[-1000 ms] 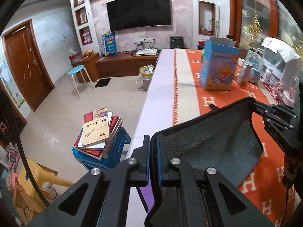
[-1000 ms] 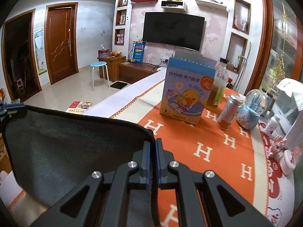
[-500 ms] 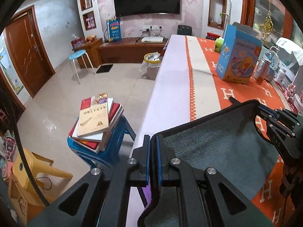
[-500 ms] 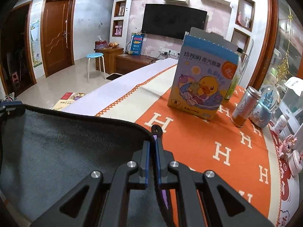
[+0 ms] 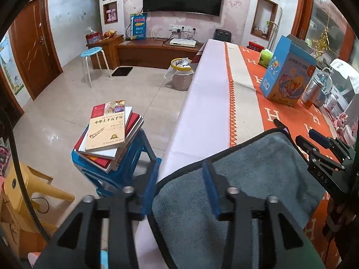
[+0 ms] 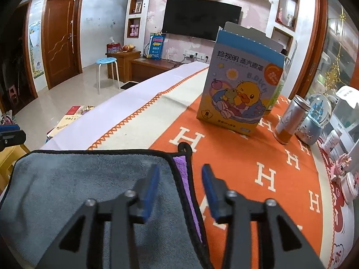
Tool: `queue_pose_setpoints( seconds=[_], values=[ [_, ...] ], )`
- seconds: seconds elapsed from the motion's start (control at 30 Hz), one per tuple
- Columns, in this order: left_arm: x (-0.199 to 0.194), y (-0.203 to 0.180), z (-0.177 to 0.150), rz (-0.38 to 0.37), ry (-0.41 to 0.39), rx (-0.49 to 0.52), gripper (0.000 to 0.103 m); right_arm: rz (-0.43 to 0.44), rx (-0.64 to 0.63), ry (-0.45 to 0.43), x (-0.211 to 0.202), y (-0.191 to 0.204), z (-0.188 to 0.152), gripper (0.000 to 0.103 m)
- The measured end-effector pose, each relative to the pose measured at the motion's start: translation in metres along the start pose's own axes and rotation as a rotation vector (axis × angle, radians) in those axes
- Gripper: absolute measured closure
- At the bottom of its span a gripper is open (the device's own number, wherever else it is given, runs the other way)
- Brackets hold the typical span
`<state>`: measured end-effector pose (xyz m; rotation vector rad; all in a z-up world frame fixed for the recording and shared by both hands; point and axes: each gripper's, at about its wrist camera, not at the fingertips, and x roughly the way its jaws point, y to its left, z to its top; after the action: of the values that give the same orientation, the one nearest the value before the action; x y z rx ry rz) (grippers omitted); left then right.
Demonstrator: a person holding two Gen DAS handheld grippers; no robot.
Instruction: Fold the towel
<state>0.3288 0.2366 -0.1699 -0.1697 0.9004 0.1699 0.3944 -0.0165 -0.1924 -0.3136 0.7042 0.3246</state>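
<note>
The grey towel [image 5: 253, 179] with black trim lies folded flat on the orange tablecloth [image 6: 258, 157]; a purple under-layer shows at its right edge [image 6: 181, 168]. My left gripper [image 5: 179, 183] is open, its jaws straddling the towel's near left corner at the table edge. My right gripper [image 6: 180, 186] is open, its jaws straddling the towel's right edge. The towel [image 6: 78, 190] fills the lower left of the right wrist view. The right gripper also shows in the left wrist view [image 5: 323, 154] at the towel's far side.
A blue duck-print box [image 6: 240, 89], a can [image 6: 289, 121] and a snow globe [image 6: 316, 121] stand beyond the towel. Small jars [image 6: 350, 186] sit at the right. Left of the table, books [image 5: 107, 132] lie stacked on a blue stool, with a yellow chair [image 5: 33, 190] nearby.
Both grippers have opened and let go of the towel. The towel, held up between them before, now lies flat and folded on the table.
</note>
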Motion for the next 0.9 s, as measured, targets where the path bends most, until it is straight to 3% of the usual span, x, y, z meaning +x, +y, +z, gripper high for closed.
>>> queue_pose_setpoints(
  seconds=[0.23, 0.5, 0.63, 0.9],
  values=[
    [-0.021, 0.007, -0.009, 0.010, 0.013, -0.033, 0.041, -0.009, 0.036, 0.000, -0.014, -0.003, 0.003, 0.049],
    [-0.050, 0.003, -0.028, 0.074, 0.064, -0.024, 0.035, -0.007, 0.079, 0.024, -0.046, -0.009, -0.001, 0.043],
    [-0.068, -0.007, -0.042, 0.063, 0.074, 0.017, 0.035, -0.015, 0.095, 0.046, -0.070, -0.013, -0.012, 0.039],
    [-0.105, -0.037, -0.067, -0.033, 0.088, 0.094, 0.034, -0.062, 0.142, 0.109, -0.120, -0.029, -0.050, 0.036]
  ],
)
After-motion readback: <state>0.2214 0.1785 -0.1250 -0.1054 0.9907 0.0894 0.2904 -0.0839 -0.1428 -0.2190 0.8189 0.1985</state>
